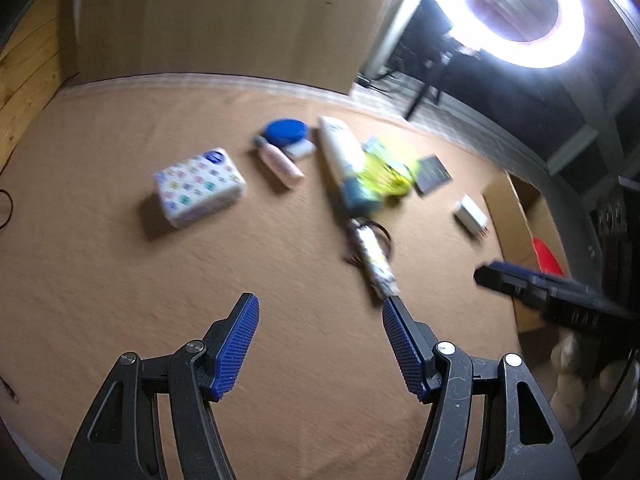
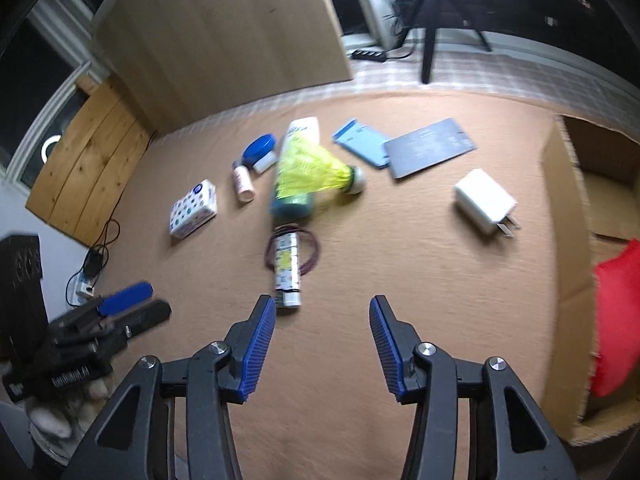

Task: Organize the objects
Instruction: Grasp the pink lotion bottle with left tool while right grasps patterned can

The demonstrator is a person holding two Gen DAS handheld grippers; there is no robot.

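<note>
Across the tan cloth [image 2: 400,280] the clutter lies in a loose row, and the sensible way in is from its left end: a patterned tissue pack [image 2: 193,209] lies apart from the rest, then a pink bottle [image 2: 243,181] close beside a blue-lidded jar [image 2: 260,148], then a white tube [image 2: 296,168] with a yellow shuttlecock [image 2: 320,168] lying across it, a small patterned tube [image 2: 287,268] inside a dark hair band [image 2: 314,256] nearer the grippers, two flat cards [image 2: 400,146], and a white charger [image 2: 484,200] nearest the cardboard box [image 2: 560,208] on the right (a red item already sits inside it). The left gripper [image 1: 320,312] has its jaws spread wide with nothing between them; the right gripper [image 2: 322,312] is also parted, somewhat narrower, and empty. Neither touches anything yet. The box looks like the destination, so the charger, isolated and blocky, seems the easiest first pick for the right gripper: come down square across its flat faces, clear of the prongs. The shuttlecock needs a light pinch at its cork.
</note>
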